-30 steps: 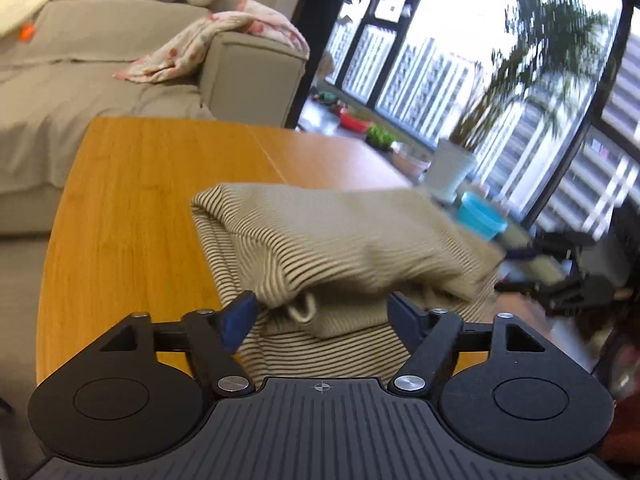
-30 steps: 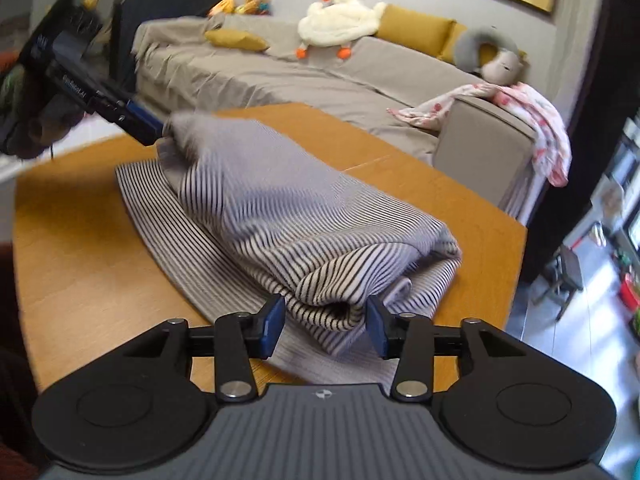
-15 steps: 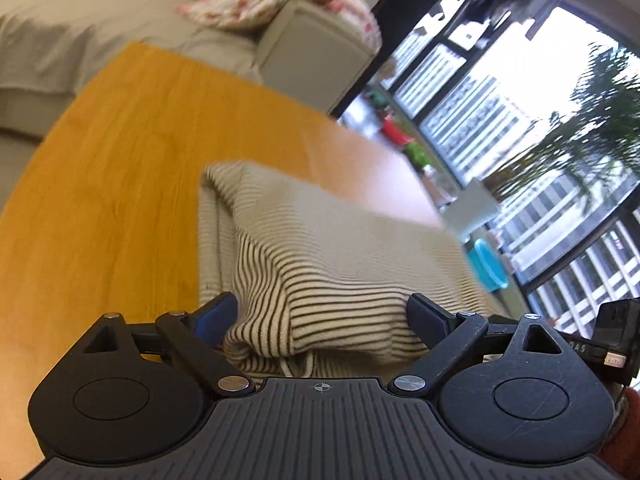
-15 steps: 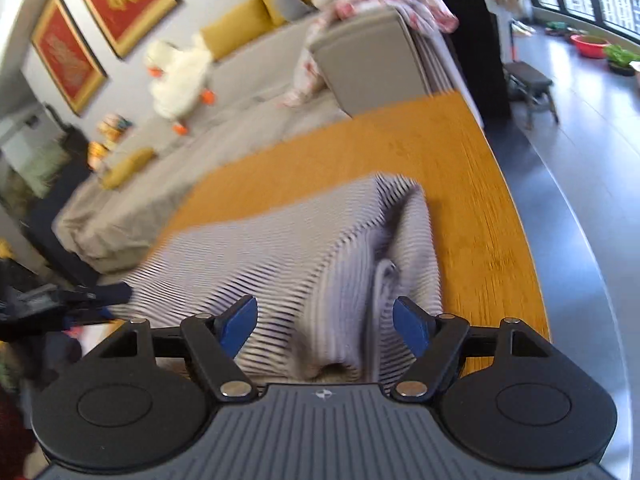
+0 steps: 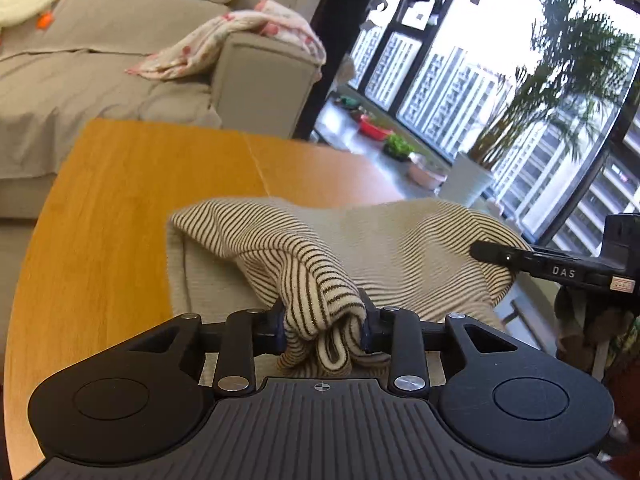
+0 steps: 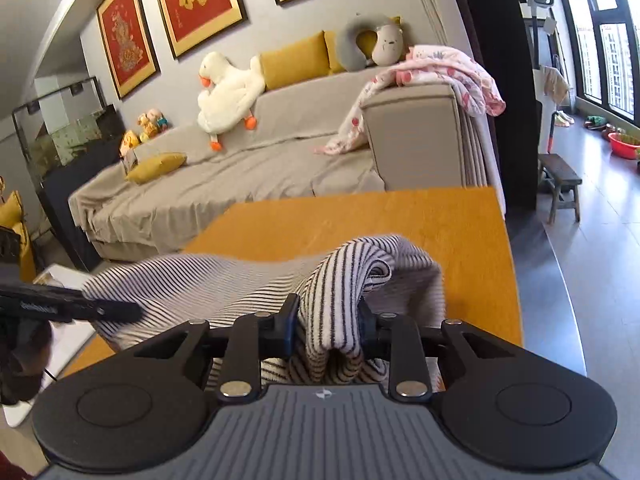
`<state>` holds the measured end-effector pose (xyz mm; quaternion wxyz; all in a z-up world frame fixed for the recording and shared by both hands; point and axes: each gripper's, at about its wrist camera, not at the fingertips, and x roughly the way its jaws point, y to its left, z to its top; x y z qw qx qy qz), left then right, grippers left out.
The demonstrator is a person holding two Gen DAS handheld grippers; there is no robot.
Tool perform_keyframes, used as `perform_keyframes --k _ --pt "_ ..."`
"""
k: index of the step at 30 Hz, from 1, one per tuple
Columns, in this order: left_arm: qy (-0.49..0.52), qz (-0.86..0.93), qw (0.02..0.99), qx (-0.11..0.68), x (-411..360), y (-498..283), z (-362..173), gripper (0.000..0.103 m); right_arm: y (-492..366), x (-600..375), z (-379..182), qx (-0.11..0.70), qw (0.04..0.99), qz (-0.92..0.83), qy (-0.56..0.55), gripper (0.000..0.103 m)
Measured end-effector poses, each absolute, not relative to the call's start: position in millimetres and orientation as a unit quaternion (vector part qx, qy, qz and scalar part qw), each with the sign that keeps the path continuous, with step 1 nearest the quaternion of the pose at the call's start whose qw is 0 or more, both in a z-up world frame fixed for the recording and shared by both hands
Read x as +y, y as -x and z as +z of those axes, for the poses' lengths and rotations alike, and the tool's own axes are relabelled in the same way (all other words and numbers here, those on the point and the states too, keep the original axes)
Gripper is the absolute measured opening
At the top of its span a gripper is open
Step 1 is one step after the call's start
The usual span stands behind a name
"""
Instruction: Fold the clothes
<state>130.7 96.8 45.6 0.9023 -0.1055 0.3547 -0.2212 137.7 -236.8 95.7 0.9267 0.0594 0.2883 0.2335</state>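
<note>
The striped garment, already folded on the worktop, is pinched at 6 o'clock by the left tool while the right tool is closing on its other end, so another fold seems left.

One striped garment, one table, two grippers.
</note>
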Motion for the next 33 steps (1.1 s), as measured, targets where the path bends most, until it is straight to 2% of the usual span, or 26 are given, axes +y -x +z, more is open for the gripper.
perform_keyframes --k 3,5,8,10,12,13,15,18,19,21,25,27,33 --pt "0.076 -0.203 0.905 0.367 92 -132 21 0.039 -134 -225 59 0.306 0.927 0.216 0.0 0.029" --pt "0.067 -0.199 0.908 0.363 91 -132 14 0.041 -126 -217 41 0.287 0.935 0.205 0.038 0.032" --pt "0.058 -0.194 0.91 0.362 92 -130 8 0.044 -126 -215 47 0.282 0.936 0.205 0.045 0.033" --pt "0.047 -0.187 0.911 0.364 92 -126 12 0.053 -128 -218 51 0.293 0.933 0.204 0.047 0.044" --pt "0.042 -0.18 0.917 0.353 95 -117 20 0.056 -127 -223 54 0.298 0.933 0.193 0.056 0.075" --pt "0.039 -0.176 0.92 0.348 97 -112 24 0.059 -127 -227 58 0.3 0.933 0.19 0.053 0.083" --pt "0.05 -0.179 0.924 0.335 98 -105 36 0.067 -127 -236 66 0.301 0.934 0.19 0.034 0.088" --pt "0.073 -0.204 0.924 0.314 92 -99 53 0.075 -130 -251 83 0.285 0.937 0.203 -0.02 0.103" --pt "0.084 -0.217 0.92 0.316 86 -101 52 0.082 -132 -254 88 0.276 0.936 0.215 -0.043 0.103" --pt "0.107 -0.242 0.909 0.32 74 -104 50 0.089 -138 -255 91 0.265 0.93 0.236 -0.092 0.103" --pt "0.091 -0.212 0.9 0.37 51 -127 15 0.089 -157 -249 61 0.303 0.898 0.253 -0.194 0.103" --pt "0.08 -0.212 0.904 0.363 47 -132 7 0.096 -167 -246 42 0.327 0.877 0.257 -0.241 0.103" --pt "0.065 -0.203 0.91 0.357 57 -155 2 0.096 -128 -242 29 0.301 0.887 0.263 -0.231 0.103"
